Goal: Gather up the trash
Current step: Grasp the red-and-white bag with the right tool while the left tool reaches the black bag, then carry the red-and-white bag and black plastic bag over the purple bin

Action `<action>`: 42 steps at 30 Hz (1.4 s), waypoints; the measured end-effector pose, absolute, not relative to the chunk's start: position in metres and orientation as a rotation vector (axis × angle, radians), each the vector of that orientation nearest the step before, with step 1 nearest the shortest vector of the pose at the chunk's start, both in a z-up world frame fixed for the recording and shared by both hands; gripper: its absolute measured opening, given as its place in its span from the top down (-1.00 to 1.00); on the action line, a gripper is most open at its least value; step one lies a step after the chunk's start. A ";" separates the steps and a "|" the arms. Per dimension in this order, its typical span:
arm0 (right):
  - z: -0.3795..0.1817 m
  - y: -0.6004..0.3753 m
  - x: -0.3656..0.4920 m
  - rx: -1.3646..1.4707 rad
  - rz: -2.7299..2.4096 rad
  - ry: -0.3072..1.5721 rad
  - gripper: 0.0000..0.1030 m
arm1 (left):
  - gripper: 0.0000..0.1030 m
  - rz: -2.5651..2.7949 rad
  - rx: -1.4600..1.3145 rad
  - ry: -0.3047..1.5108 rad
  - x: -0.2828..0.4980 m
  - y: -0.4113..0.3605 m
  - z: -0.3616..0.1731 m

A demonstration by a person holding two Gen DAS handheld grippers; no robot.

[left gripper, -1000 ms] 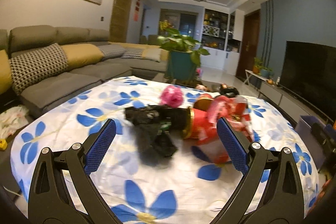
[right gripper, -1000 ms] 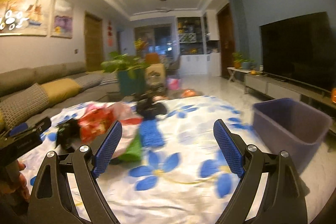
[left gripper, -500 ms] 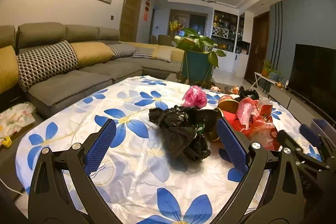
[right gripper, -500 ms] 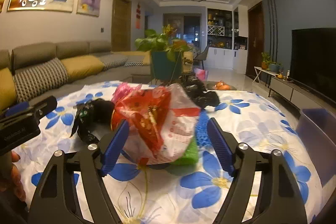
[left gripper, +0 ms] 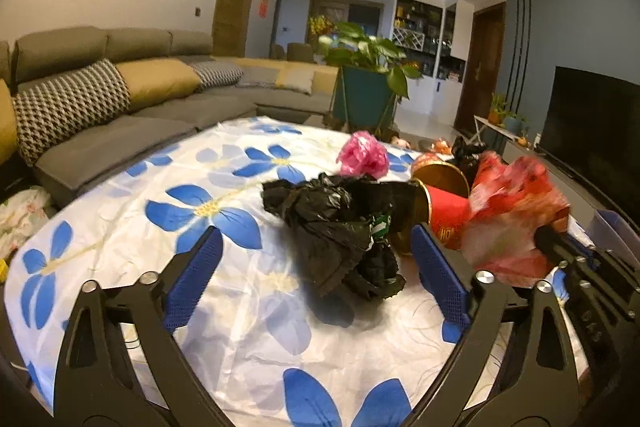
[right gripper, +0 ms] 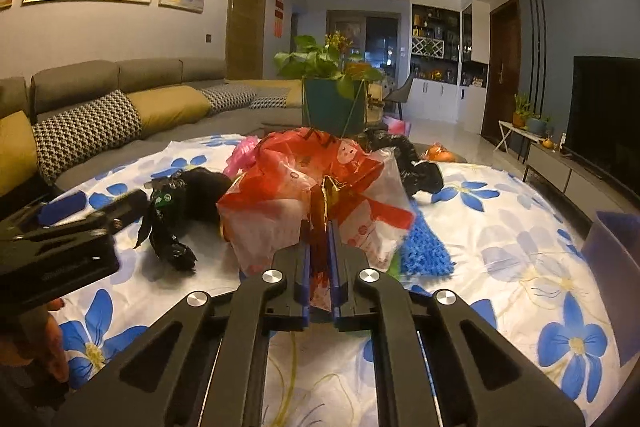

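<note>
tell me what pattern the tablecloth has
White tablecloth printed with big blue flowers with yellow centres; the left wrist view shows it best.

The red-and-white plastic bag [left gripper: 516, 211] is smeared by blur in the left wrist view. It hides most of the red can [left gripper: 448, 215] behind it. The purple bin [right gripper: 616, 259] is cut off by the right edge.

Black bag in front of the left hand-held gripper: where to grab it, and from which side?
Grip the black bag at its raised crumpled bulk, coming straight on and slightly from above. It lies loose and wrinkled on the cloth, so the folds should pinch easily. The left hand-held gripper is open and faces it. Stay left of the red can touching its right side.
</note>
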State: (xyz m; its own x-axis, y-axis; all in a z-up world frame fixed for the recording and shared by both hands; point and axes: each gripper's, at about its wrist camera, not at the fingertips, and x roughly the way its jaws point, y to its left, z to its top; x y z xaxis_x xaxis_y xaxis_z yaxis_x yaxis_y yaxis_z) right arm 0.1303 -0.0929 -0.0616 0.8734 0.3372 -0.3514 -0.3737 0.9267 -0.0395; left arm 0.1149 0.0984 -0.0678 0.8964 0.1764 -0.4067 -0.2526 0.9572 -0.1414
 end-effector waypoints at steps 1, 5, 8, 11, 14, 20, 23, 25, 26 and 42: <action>-0.060 -0.095 0.127 -0.108 0.365 0.336 0.85 | -0.67 0.215 -0.202 0.417 0.119 0.099 -0.069; -0.051 -0.110 0.121 -0.085 0.349 0.307 0.85 | -0.30 0.173 -0.223 0.489 0.133 0.101 -0.077; -0.044 -0.120 0.115 -0.074 0.338 0.289 0.85 | 0.15 0.118 -0.249 0.543 0.141 0.102 -0.083; -0.036 -0.128 0.110 -0.078 0.323 0.266 0.85 | 0.58 0.088 -0.273 0.569 0.143 0.105 -0.088; -0.031 -0.136 0.105 -0.081 0.313 0.248 0.85 | 0.85 0.086 -0.276 0.554 0.138 0.104 -0.087; -0.025 -0.152 0.096 -0.072 0.274 0.233 0.85 | 0.91 0.080 -0.262 0.482 0.116 0.097 -0.070; -0.024 -0.160 0.091 -0.068 0.261 0.229 0.85 | 0.91 0.086 -0.246 0.438 0.105 0.092 -0.057; -0.024 -0.163 0.087 -0.065 0.258 0.228 0.85 | 0.91 0.078 -0.247 0.404 0.096 0.089 -0.046; -0.024 -0.164 0.085 -0.064 0.257 0.226 0.85 | 0.91 0.071 -0.248 0.391 0.093 0.088 -0.042; -0.015 -0.205 0.060 -0.030 0.177 0.181 0.85 | 0.91 -0.061 -0.188 0.275 0.068 0.033 0.004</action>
State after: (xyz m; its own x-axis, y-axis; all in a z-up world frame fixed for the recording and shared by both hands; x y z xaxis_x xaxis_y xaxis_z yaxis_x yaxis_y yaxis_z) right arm 0.0597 -0.2046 -0.0145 0.9681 0.1724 -0.1820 -0.1779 0.9840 -0.0141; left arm 0.0680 0.0334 0.0035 0.9607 -0.0856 -0.2640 0.0345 0.9807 -0.1923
